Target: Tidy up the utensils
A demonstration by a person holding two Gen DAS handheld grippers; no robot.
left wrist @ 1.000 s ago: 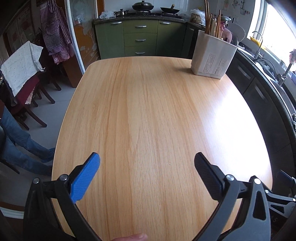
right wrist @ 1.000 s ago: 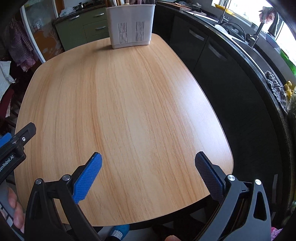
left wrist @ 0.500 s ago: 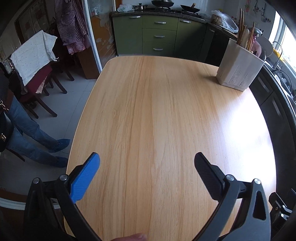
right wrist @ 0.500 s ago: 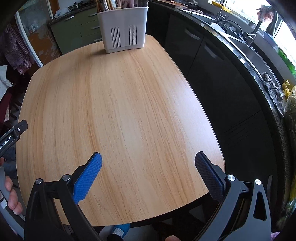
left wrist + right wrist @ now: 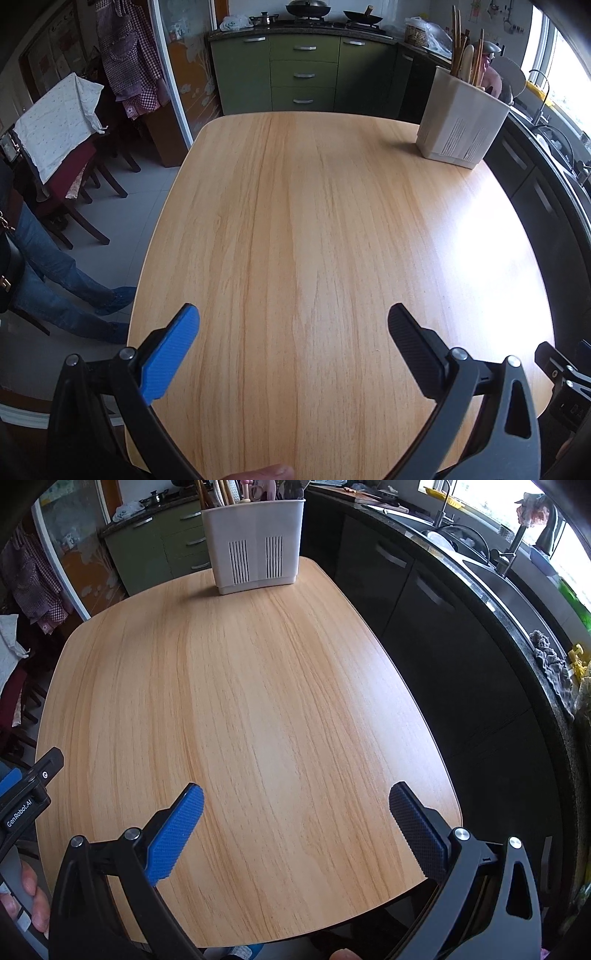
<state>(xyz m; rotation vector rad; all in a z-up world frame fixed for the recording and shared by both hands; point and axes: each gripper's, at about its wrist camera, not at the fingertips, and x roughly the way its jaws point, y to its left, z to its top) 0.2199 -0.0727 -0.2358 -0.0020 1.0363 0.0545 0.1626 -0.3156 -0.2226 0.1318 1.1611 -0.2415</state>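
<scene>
A white slotted utensil holder (image 5: 461,122) stands at the far right corner of the wooden table (image 5: 314,240), with several wooden utensils (image 5: 467,59) upright in it. It also shows in the right wrist view (image 5: 255,546) at the table's far edge. My left gripper (image 5: 293,325) is open and empty above the near part of the table. My right gripper (image 5: 295,805) is open and empty above the near right part. No loose utensil shows on the table.
Dark counter cabinets and a sink (image 5: 461,542) run along the right side. Green cabinets with a stove (image 5: 306,74) stand behind the table. Chairs (image 5: 66,162) and a standing person's legs (image 5: 55,280) are on the left.
Both grippers have pulled back and turned slightly, so the holder sits differently in each view. Both stay open and empty.
</scene>
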